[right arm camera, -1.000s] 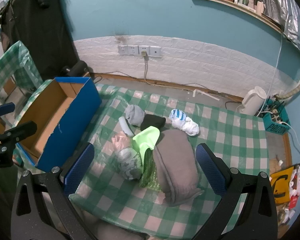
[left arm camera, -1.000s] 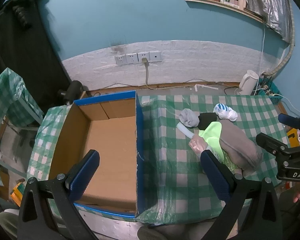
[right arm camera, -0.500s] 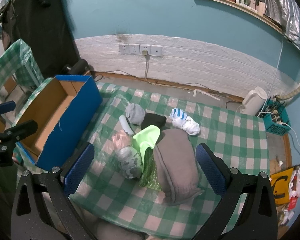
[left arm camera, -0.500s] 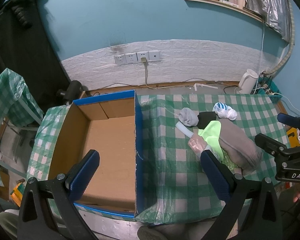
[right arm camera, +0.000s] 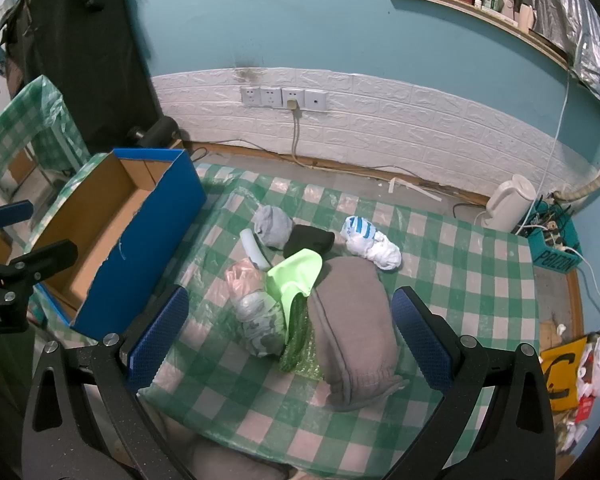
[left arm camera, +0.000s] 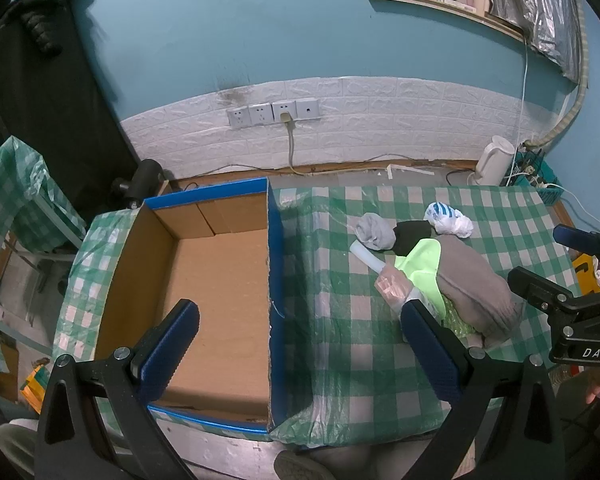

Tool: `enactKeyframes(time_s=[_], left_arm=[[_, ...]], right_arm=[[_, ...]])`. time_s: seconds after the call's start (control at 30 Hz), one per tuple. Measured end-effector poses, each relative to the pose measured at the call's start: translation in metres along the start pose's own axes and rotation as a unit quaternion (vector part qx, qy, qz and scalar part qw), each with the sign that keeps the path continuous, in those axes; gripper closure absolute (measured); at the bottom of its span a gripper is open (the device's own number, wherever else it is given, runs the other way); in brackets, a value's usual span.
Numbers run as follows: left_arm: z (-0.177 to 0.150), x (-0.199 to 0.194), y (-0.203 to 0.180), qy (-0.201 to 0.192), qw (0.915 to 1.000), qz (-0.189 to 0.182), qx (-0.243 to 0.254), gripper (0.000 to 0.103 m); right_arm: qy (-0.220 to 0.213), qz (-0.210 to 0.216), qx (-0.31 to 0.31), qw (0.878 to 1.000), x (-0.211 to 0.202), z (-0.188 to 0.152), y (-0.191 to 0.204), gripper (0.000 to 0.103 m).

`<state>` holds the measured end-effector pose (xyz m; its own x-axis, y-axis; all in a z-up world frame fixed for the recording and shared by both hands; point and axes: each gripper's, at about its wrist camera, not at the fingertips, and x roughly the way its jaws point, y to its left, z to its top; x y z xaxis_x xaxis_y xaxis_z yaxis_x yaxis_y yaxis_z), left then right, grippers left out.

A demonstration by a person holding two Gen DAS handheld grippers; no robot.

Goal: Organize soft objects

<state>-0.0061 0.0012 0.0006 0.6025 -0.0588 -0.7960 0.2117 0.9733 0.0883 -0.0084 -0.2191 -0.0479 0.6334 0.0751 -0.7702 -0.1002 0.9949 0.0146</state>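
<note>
A blue wall, a checked table [right arm camera: 460, 264], and a pile of soft things beside an empty box [left arm camera: 216, 280].

Both the left gripper [left arm camera: 300, 344] and right gripper [right arm camera: 288, 332] are wide open, holding nothing. Right of the box lie a big grey cloth [right arm camera: 352, 320], a bright green cloth [right arm camera: 296, 276] and rolled socks [right arm camera: 274, 224], all touching. They look light and squashy; pinch the grey cloth at its fat middle.

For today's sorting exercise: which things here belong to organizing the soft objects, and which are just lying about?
Belong to the job:
- blue cardboard box
- grey sweatshirt
- neon green cloth
- grey sock
- black sock
- white and blue sock
- both open grippers, left gripper, right gripper

Just lying about:
- white kettle
- wall sockets
- teal basket
</note>
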Motion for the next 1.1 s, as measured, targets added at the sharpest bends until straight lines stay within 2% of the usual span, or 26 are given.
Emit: enactKeyframes(time_s=[1.1], left_arm=[[-0.0059, 0.0058, -0.0091, 0.016, 0.9999, -0.002, 0.004, 0.001]], right_arm=[[0.008, -0.003, 0.001, 1.000, 0.0016, -0.0081, -0.0012, 0.002]])
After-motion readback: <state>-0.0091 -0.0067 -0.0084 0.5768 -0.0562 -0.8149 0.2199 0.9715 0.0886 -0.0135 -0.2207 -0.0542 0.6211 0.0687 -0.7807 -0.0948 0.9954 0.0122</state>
